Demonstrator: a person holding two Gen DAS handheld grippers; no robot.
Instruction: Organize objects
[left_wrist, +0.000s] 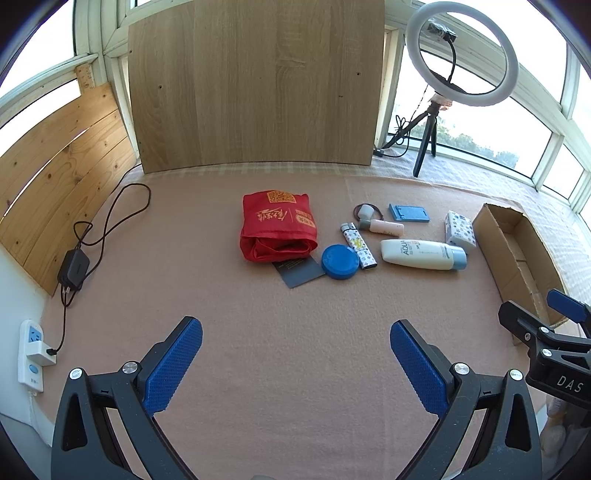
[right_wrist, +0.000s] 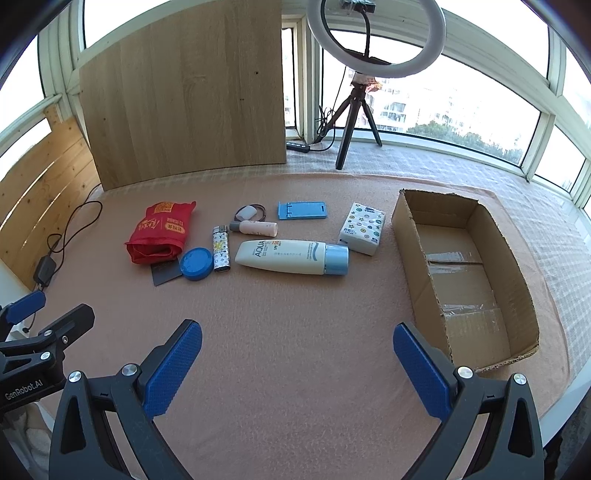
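Observation:
Small items lie in a loose row on the pink cloth: a folded red bag, a blue round tin on a dark card, a patterned lighter, a pink tube, a white sunscreen tube, a blue phone stand and a tissue pack. An open cardboard box stands to their right. My left gripper and right gripper both hover open over bare cloth, nearer than the items, with nothing between their fingers.
A wooden board leans at the back. A ring light on a tripod stands by the windows. At the left lie a charger with its cable and a wall socket. The table's edge curves at the right.

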